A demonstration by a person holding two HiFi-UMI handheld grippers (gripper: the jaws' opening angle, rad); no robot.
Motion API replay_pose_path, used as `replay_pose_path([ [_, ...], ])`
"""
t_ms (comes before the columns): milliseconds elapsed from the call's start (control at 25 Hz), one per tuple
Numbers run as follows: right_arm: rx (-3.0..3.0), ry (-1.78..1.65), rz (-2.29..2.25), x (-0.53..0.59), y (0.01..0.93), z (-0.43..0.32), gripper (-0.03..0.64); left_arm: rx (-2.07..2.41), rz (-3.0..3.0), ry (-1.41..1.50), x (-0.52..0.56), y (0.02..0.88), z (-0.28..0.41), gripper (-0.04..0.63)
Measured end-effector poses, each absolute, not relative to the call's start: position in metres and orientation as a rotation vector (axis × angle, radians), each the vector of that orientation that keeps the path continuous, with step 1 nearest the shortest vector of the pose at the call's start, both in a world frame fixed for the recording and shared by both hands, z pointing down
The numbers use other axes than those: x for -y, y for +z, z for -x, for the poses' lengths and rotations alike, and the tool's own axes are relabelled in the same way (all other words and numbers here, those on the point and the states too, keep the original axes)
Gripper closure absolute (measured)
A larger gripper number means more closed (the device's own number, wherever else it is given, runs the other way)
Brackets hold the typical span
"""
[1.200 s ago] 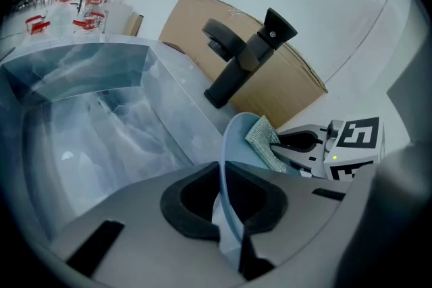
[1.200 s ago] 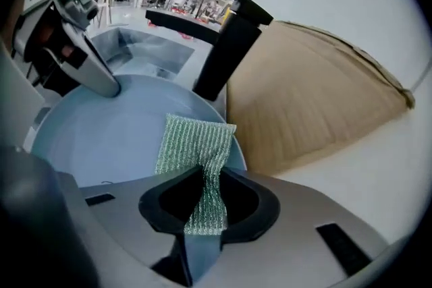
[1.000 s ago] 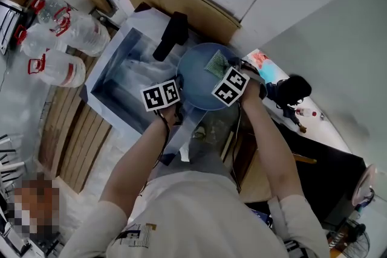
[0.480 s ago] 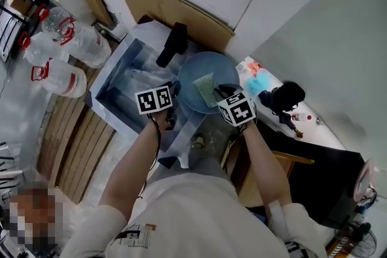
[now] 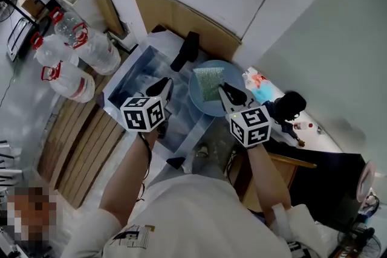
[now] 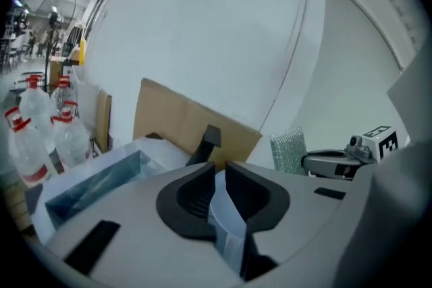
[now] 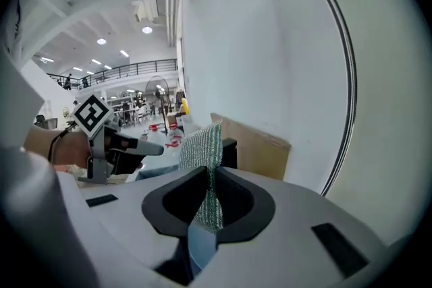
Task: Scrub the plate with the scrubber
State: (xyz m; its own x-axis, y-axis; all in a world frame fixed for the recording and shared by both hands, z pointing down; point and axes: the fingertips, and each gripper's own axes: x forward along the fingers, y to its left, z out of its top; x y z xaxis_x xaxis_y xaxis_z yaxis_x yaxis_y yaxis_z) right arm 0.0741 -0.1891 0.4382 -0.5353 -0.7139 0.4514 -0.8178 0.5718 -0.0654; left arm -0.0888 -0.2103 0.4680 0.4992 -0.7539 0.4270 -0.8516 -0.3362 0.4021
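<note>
The round blue plate lies at the right end of the sink basin, below the black faucet. My right gripper is shut on the green mesh scrubber, which stands up between its jaws and hangs over the plate. My left gripper is over the basin, left of the plate and apart from it. Its jaws are closing, a narrow gap still shows, and nothing is between them. In the left gripper view the scrubber and right gripper show at the right; the plate does not.
Large water bottles stand left of the basin on wooden slats. A cardboard sheet leans on the wall behind the faucet. A black object and small items sit on the counter at the right.
My left gripper has come off the plate's rim and moved left, towards the person. The right gripper has drawn back with the scrubber. The plate now lies unheld.
</note>
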Motion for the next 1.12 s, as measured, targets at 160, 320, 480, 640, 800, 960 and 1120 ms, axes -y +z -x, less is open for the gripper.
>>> replay_pose_path([
  [160, 2.558, 0.301, -1.366, 0.181, 0.371, -0.074, 0.548, 1.418, -2.273, 0.244, 0.201, 0.415, 0.116, 0.562],
  [320, 2.672, 0.204, -1.464, 0.166, 0.308, -0.077, 0.546, 1.498, -2.440, 0.220, 0.185, 0.356, 0.126, 0.569],
  [480, 2.741, 0.080, -1.513, 0.147, 0.260, -0.077, 0.546, 1.514, -2.587, 0.146, 0.168, 0.307, 0.124, 0.572],
  [640, 2.793, 0.022, -1.543, 0.125, 0.232, -0.075, 0.546, 1.494, -2.674, 0.074, 0.151, 0.276, 0.122, 0.575],
  [800, 2.829, -0.006, -1.556, 0.106, 0.217, -0.068, 0.546, 1.534, -2.732, 0.080, 0.133, 0.260, 0.124, 0.577],
  [960, 2.853, 0.025, -1.511, 0.098, 0.220, -0.062, 0.546, 1.498, -2.737, 0.059, 0.122, 0.260, 0.121, 0.578],
  [1120, 2.828, 0.081, -1.487, 0.097, 0.237, -0.060, 0.546, 1.473, -2.732, 0.092, 0.113, 0.271, 0.120, 0.578],
])
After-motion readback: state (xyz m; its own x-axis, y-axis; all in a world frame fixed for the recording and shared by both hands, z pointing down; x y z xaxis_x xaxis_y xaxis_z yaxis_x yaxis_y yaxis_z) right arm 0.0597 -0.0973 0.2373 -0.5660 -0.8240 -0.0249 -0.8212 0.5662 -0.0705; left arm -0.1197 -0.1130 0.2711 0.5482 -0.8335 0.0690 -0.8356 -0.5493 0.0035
